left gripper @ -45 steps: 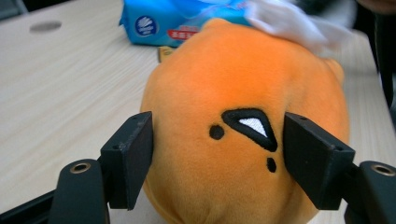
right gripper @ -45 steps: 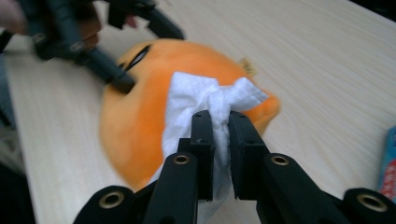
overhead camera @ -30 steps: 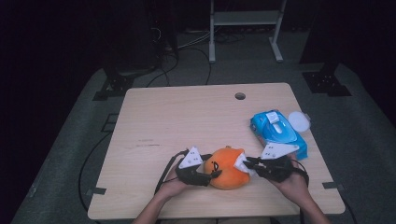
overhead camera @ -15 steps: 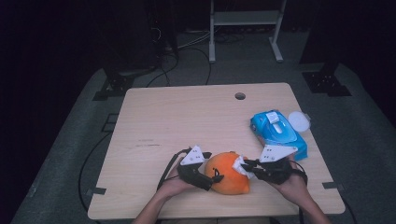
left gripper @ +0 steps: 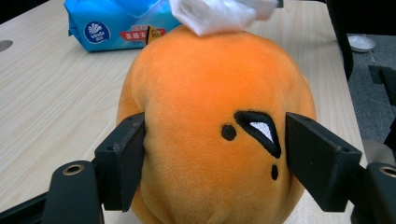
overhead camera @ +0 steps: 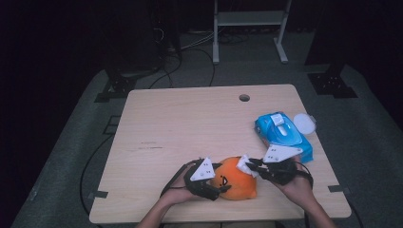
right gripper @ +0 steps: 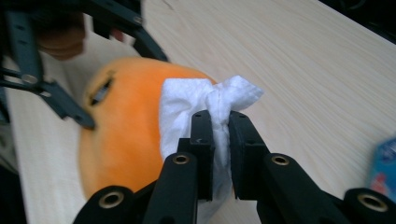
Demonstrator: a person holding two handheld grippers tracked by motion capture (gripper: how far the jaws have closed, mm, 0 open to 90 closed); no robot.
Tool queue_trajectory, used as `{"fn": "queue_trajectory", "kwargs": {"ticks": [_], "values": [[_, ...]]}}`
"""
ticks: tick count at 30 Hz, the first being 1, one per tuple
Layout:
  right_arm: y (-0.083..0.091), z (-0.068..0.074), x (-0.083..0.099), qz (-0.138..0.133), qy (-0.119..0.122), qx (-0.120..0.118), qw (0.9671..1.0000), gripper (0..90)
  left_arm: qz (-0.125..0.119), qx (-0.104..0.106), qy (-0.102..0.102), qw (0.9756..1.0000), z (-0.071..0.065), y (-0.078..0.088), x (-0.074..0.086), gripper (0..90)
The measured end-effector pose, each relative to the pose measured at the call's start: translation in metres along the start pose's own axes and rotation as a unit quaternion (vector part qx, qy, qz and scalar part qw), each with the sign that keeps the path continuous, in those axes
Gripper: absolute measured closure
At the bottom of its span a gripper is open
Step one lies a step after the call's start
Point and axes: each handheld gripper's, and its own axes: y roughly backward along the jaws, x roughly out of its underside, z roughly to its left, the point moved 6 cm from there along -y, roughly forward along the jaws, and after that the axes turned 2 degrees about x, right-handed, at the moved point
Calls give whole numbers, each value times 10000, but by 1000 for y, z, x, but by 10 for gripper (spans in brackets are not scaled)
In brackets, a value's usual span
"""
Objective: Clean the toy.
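Observation:
An orange plush toy (overhead camera: 237, 183) with a stitched face sits near the table's front edge. My left gripper (overhead camera: 219, 187) holds it from the left. In the left gripper view both pads dent the sides of the plush (left gripper: 210, 140). The jaws have just been closing, with the toy between them. My right gripper (overhead camera: 252, 167) comes in from the right, shut on a bunched white wipe (right gripper: 182, 107). The wipe (left gripper: 219, 14) rests against the top of the toy (right gripper: 126, 130).
A blue pack of wet wipes (overhead camera: 283, 135) lies at the right side of the table, just behind my right hand. A small white round lid (overhead camera: 304, 124) sits beside it. A cable hole (overhead camera: 244, 98) is at the table's far edge. The wooden tabletop (overhead camera: 190, 123) stretches behind the toy.
The toy has shifted slightly toward the front edge. The left gripper let go and closed on it again. The right gripper has kept the wipe on the toy's top.

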Motion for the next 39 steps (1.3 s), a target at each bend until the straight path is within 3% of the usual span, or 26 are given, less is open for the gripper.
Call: {"fn": "queue_trajectory", "kwargs": {"ticks": [3, 9, 13, 15, 18, 23, 25, 30, 33, 36, 39], "values": [[1, -3, 3, -5, -89, -18, 10000, 803, -1, 11, 18, 10000, 0, 0, 0, 251], [-2, 5, -1, -1, 101, -35, 9999, 803, 22, 119, 100, 9999, 4, 4, -2, 217], [-1, 12, -1, -16, 186, -225, 9996, 803, -324, 286, 691, 9967, 14, 8, -9, 142], [-2, 14, -3, -36, 185, -310, 9993, 799, -281, 310, 849, 9955, 15, 3, -7, 145], [-4, 16, -4, -42, 135, -348, 9993, 776, -247, 162, 699, 9971, 10, 0, -5, 231], [-9, 27, -9, -123, 122, -647, 9978, 702, -98, 26, 362, 9993, 1, -2, -8, 253], [-12, 34, -11, -119, 223, -681, 9974, 686, -65, -6, 279, 9996, -1, -2, -8, 254], [-19, 44, -12, -127, 421, -590, 9973, 668, -17, -25, 223, 9997, -2, -2, -7, 254], [-20, 45, -11, -83, 488, -589, 9970, 769, -17, -18, 269, 9996, -2, -3, -6, 255], [-18, 44, -11, 39, 617, -425, 9972, 798, -79, 16, 339, 9994, -1, -2, -6, 257], [-13, 36, -10, 54, 472, -424, 9980, 803, -92, 17, 359, 9993, 0, -2, -5, 259]]}}
